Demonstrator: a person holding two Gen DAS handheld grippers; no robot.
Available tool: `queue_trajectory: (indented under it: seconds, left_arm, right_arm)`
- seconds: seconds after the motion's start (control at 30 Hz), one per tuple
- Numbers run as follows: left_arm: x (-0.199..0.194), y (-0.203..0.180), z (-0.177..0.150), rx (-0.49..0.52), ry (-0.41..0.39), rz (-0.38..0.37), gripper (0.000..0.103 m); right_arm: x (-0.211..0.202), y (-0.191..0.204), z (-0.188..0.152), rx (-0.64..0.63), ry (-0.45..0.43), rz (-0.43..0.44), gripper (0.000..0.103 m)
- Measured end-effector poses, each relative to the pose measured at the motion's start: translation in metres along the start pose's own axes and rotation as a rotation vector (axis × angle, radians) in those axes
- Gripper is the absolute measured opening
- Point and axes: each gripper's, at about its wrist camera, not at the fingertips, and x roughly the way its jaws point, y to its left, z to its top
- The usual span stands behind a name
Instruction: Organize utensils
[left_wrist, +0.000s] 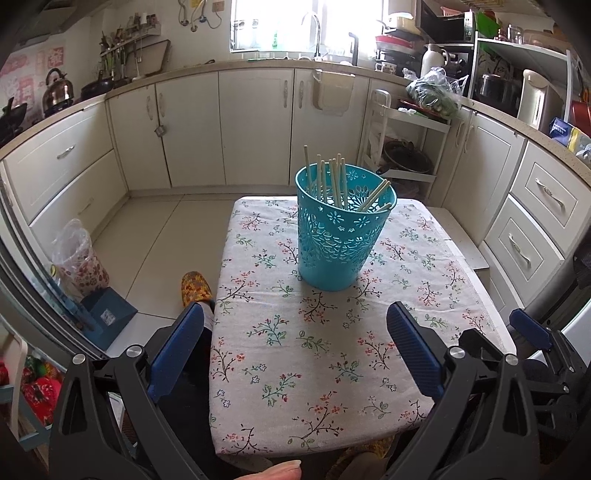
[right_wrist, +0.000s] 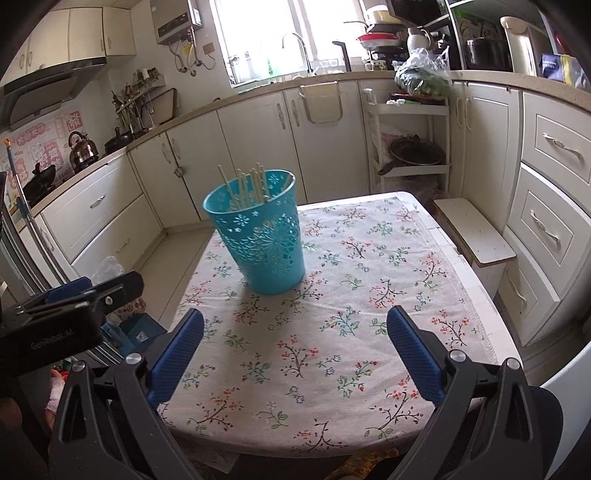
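Observation:
A teal perforated plastic basket stands upright on the floral tablecloth, with several pale wooden chopsticks standing in it. It also shows in the right wrist view with the chopsticks inside. My left gripper is open and empty, held near the table's front edge, short of the basket. My right gripper is open and empty, over the front of the table, to the right of the basket. No loose utensils show on the cloth.
White kitchen cabinets ring the small table. A white trolley with a pan stands behind it and a small stool beside it on the right. A foot in a patterned slipper is left of the table.

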Motion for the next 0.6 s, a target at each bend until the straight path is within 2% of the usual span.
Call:
queue_trajectory:
  seconds: [0.6]
  left_arm:
    - [-0.028, -0.001, 0.004, 0.009, -0.039, 0.006, 0.095]
  right_arm:
    - [-0.022, 0.009, 0.003, -0.010, -0.055, 0.006, 0.095]
